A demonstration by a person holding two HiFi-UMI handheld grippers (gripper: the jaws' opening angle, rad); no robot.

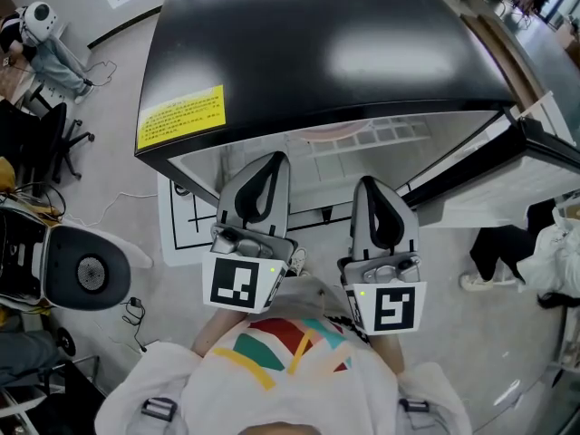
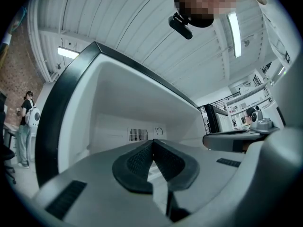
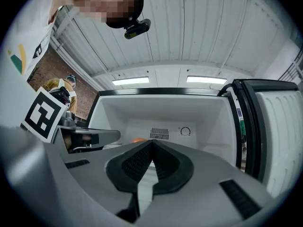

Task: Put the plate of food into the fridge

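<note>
Head view is filled by a glossy black fridge (image 1: 317, 43) with a white moulded interior. Its door (image 1: 544, 152) is swung wide at the fridge's right side, presumably so that the compartment can be reached. Just under the fridge's top edge a pale pinkish rim is seen on a shelf, and in the right gripper view a small orange patch sits deep inside the fridge, beside the slotted vent (image 3: 159, 134). Both are judged to belong to the plate of food (image 1: 331, 135), already set inside, though too little of it is shown to be certain.

The grey plastic left gripper (image 1: 275, 161) and its twin, the right gripper (image 1: 370, 187), are held side by side just outside the fridge's opening and pointed into it. On each, the dark ribbed jaws are pressed together tip to tip, with nothing caught between them. The plate is touched by neither. Shutting the door is judged to be what remains.
</note>
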